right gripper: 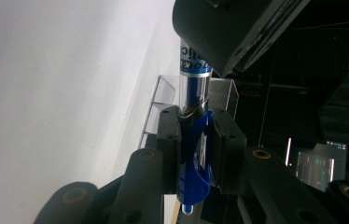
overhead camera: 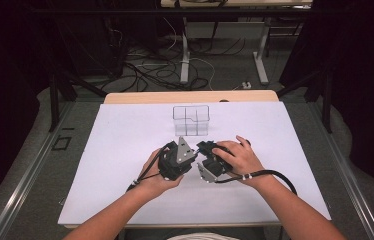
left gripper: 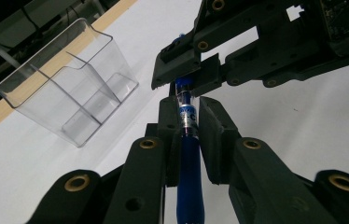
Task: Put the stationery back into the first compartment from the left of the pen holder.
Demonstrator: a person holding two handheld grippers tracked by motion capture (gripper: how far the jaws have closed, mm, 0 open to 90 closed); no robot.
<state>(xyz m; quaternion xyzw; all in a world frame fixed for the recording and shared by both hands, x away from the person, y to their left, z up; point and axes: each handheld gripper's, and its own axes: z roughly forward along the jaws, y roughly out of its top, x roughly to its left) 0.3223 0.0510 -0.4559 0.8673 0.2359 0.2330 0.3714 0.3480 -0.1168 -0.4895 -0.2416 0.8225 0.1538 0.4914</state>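
Near the clear organizer (overhead camera: 191,120), the left gripper (left gripper: 186,116) is clamping a blue pen (left gripper: 189,163) while the right gripper (right gripper: 195,140) is, seemingly, gripping its cap end.

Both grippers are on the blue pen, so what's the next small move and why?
Probably pull the cap off: the left gripper clamps the blue pen by its barrel, and the right gripper grips the clip end, both beside the clear organizer.
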